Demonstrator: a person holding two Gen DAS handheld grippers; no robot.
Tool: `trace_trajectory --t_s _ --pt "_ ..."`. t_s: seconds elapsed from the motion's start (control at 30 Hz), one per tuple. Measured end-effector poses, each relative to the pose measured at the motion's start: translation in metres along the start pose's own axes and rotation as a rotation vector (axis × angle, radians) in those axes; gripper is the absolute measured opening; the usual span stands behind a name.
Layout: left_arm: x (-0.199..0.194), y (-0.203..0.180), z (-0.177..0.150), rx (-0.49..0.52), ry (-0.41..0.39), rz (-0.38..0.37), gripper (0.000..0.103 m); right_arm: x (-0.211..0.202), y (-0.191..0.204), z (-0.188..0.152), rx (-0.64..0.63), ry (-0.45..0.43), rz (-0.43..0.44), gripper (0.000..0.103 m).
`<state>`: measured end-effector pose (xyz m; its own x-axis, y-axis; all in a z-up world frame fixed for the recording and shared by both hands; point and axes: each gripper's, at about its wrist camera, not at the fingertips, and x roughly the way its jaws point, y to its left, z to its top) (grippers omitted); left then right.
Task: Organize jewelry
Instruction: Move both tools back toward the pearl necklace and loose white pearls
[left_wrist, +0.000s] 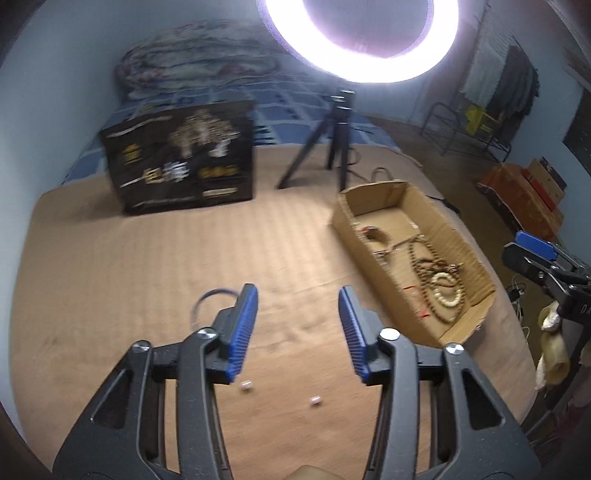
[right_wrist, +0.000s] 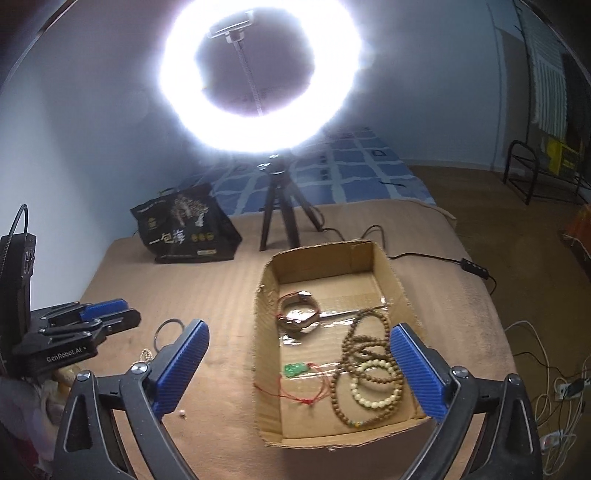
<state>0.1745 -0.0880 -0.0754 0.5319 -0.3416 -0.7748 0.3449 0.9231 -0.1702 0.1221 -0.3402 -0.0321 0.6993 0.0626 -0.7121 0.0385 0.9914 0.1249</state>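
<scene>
**Small pieces still loose on the bed**

Two tiny beads (left_wrist: 246, 386) and one thin ring (left_wrist: 207, 301) lie on the bed cover (left_wrist: 110, 280), outside the cardboard box (right_wrist: 267, 369). My left gripper (left_wrist: 297, 334) and right gripper (right_wrist: 297, 373) both gape, empty. I judge the beads could roll or slip my pads. Boxed already: one watch (right_wrist: 299, 314), one green pendant (right_wrist: 294, 369), one pale bracelet (right_wrist: 375, 382), brown bead strands uncountable.

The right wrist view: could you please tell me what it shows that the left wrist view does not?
Only the right wrist view shows the green pendant on its red cord, and the watch clearly, inside the cardboard box. Only the left wrist view shows two small white beads on the tan cover. Both show the box, the brown bead strand, the cream bracelet, the metal ring, the black bag, and each open tool: left tool, right tool.
</scene>
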Motion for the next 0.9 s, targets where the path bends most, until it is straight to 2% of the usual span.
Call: trace_trajectory --t_s 0.1,0.27,0.53,0.73,0.9 --pt "-0.005 0.028 -0.006 -0.042 0.016 0.006 0.047 0.004 0.014 -0.002 -0.034 0.017 0.009 0.100" --pt "-0.001 0.068 -0.020 -0.125 0.055 0.005 0.047 0.019 0.044 -0.013 -0.094 0.092 0.070 0.097" --pt "0.022 0.100 -0.050 -0.157 0.154 0.004 0.047 0.054 0.090 -0.045 -0.186 0.260 0.177 0.070" --pt "0.038 0.106 -0.062 -0.166 0.206 0.003 0.047 0.082 0.111 -0.067 -0.184 0.388 0.251 0.048" --pt "0.052 0.105 -0.068 -0.167 0.246 -0.009 0.045 0.102 0.124 -0.081 -0.185 0.466 0.282 0.038"
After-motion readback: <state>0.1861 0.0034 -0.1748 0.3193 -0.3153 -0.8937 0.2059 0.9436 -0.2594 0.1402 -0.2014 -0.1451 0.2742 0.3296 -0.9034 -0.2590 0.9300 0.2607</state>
